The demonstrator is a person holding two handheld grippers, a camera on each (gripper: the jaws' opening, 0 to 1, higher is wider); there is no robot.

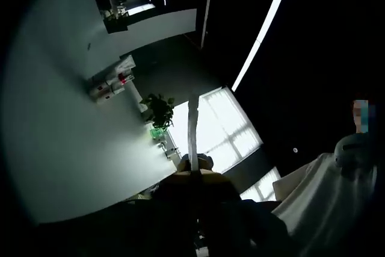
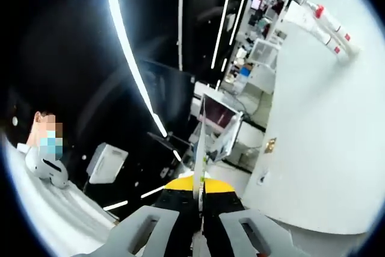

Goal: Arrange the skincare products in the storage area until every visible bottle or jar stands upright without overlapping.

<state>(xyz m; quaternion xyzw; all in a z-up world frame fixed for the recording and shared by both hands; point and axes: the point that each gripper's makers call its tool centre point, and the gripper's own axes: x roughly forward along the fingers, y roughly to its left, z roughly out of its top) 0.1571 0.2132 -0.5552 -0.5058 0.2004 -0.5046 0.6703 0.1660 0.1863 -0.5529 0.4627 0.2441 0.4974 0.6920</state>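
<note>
Both views tilted up toward a dark ceiling with long light strips (image 2: 129, 58); right tongs (image 2: 200, 148) pressed narrow, nothing held; left tongs (image 1: 193, 142) likewise closed together; skincare products nowhere discernible; potted plant (image 1: 159, 109) near window.

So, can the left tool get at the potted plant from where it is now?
Probably not. The left tool points roughly toward the potted plant and nothing seems to block the way, but the plant looks far off.

Pretty dim overall, the long white ceiling strip lights (image 2: 129, 58) blow out, bright paned window (image 1: 219, 127) glares, edges bend fisheye-style.
</note>
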